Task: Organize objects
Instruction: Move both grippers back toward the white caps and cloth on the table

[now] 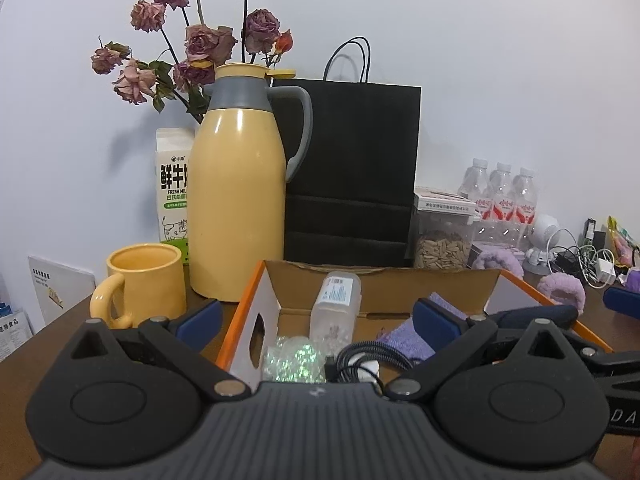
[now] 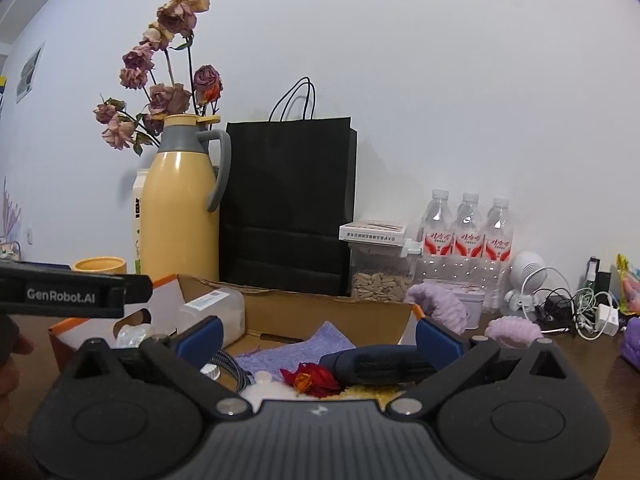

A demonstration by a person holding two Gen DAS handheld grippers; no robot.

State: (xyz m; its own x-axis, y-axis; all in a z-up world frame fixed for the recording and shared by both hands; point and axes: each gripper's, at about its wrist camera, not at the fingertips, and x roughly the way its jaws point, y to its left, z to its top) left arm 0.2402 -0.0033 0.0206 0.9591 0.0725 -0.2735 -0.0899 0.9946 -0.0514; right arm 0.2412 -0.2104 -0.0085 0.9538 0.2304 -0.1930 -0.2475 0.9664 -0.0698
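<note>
An open cardboard box (image 1: 384, 290) with orange edges sits in front of me. It holds a clear plastic bottle (image 1: 335, 306), a purple cloth (image 1: 404, 338), a black braided cable (image 1: 362, 358) and shiny green beads (image 1: 294, 360). My left gripper (image 1: 318, 316) is open and empty over the box's near left part. My right gripper (image 2: 318, 334) is open over the same box (image 2: 320, 308), above the purple cloth (image 2: 296, 350), a dark blue object (image 2: 376, 366) and a red dried flower (image 2: 310, 378). Nothing is held.
A yellow thermos (image 1: 238, 184), yellow mug (image 1: 140, 284), milk carton (image 1: 172, 192), dried roses (image 1: 192, 44) and black paper bag (image 1: 352, 168) stand behind the box. To the right are a seed jar (image 2: 380, 268), water bottles (image 2: 466, 232), purple fluffy items (image 2: 514, 330) and tangled cables (image 2: 576, 312).
</note>
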